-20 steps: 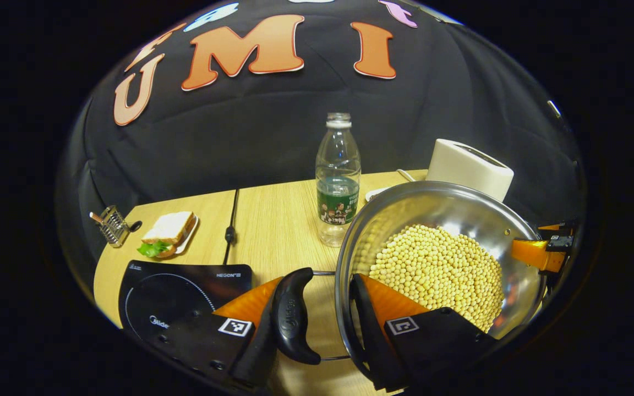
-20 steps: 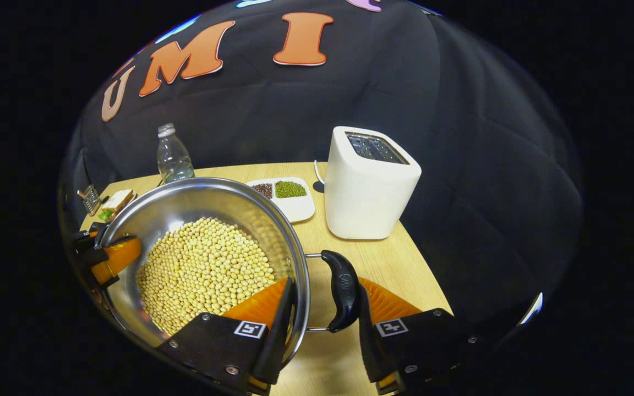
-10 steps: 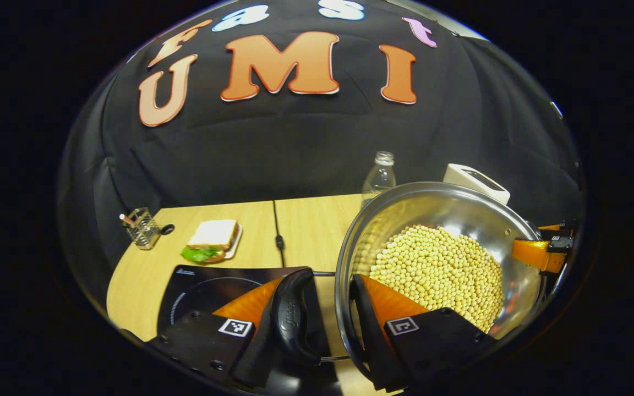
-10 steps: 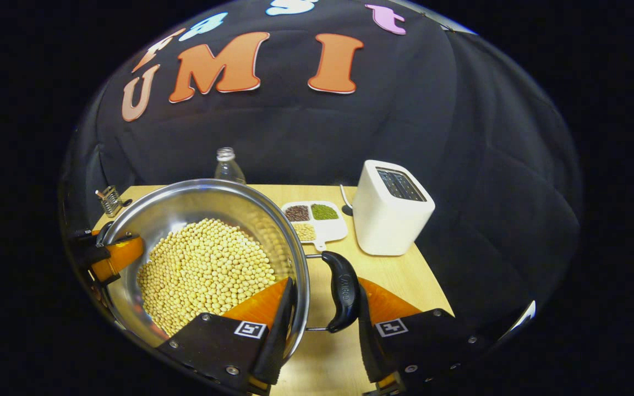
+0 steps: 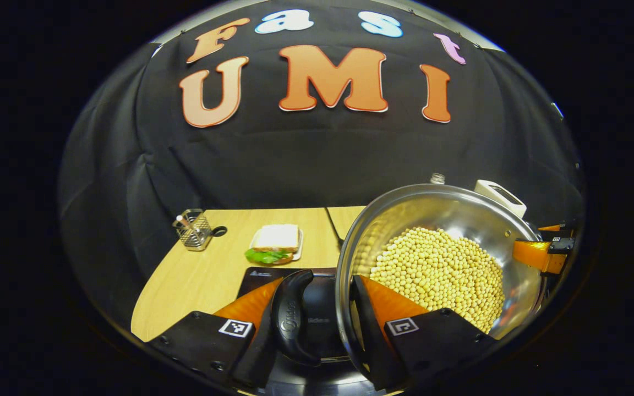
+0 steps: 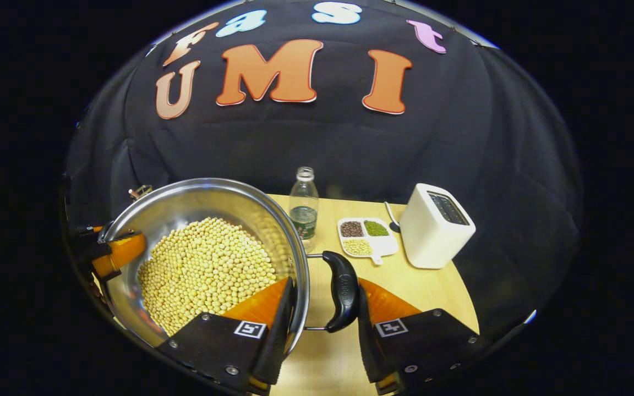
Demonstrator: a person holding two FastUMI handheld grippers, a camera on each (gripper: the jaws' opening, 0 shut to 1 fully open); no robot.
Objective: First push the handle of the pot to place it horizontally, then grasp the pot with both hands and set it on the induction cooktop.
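Left gripper view: left gripper (image 5: 317, 324) clamped across pot (image 5: 438, 269) rim and black side handle (image 5: 292, 319), one finger inside the wall, one outside the grip. Right gripper view: right gripper (image 6: 322, 319) clamped likewise on the opposite handle (image 6: 344, 291). Pot held aloft, partly above the dark glassy induction cooktop (image 5: 317, 308) at the table (image 5: 207, 275) near edge. Polished steel, round, probably slippery; heaped with beans (image 5: 438, 269), so likely heavy. Best gripped at the moulded handles, kept level.
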